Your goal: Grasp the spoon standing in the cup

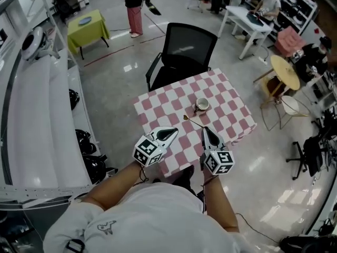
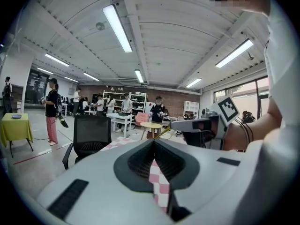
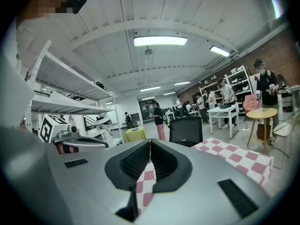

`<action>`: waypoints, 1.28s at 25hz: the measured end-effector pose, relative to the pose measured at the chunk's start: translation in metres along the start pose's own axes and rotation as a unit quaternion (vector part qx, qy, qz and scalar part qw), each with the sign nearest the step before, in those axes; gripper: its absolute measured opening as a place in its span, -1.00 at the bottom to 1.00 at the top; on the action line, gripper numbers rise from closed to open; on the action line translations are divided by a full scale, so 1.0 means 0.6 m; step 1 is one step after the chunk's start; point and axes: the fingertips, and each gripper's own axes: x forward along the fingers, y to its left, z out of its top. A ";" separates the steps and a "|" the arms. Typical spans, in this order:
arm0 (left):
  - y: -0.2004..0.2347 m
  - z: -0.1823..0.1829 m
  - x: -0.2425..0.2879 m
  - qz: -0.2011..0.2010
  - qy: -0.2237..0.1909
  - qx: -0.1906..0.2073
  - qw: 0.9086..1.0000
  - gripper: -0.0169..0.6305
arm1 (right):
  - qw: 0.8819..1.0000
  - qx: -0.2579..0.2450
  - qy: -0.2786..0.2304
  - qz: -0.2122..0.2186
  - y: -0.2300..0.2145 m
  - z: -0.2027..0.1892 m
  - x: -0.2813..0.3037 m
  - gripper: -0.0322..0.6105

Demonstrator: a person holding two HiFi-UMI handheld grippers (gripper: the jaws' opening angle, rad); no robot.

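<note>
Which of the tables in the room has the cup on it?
The pink-and-white checkered table in front of the black chair. The cup stands on it; the yellow-green table, the white table and the round wooden table stand farther off.

The left forearm (image 1: 117, 179) and right forearm (image 1: 220, 207) reach forward side by side, each carrying a tool. The left tool (image 1: 168, 134) angles forward and to the right, jaws pressed together with nothing between them. The right tool (image 1: 207, 133) points ahead, jaws likewise closed and empty, near the left but apart.
</note>
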 end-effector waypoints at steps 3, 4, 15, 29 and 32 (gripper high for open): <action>-0.018 -0.004 -0.022 -0.014 0.002 0.008 1.000 -0.91 | 1.000 -0.002 -0.003 -0.007 0.028 -0.003 -0.023 -0.79; -0.024 -0.004 -0.028 -0.018 0.001 0.005 1.000 -0.91 | 1.000 -0.003 -0.004 -0.008 0.037 -0.002 -0.029 -0.79; -0.074 0.007 -0.059 -0.021 -0.009 0.024 0.999 -0.91 | 1.000 -0.005 -0.006 0.004 0.074 -0.001 -0.076 -0.79; -0.212 0.003 -0.044 -0.004 -0.003 0.015 1.000 -0.91 | 0.999 -0.006 -0.010 0.040 0.055 0.001 -0.213 -0.79; -0.251 -0.015 -0.047 0.004 0.001 0.007 1.000 -0.91 | 0.999 -0.007 -0.010 0.046 0.053 -0.004 -0.254 -0.79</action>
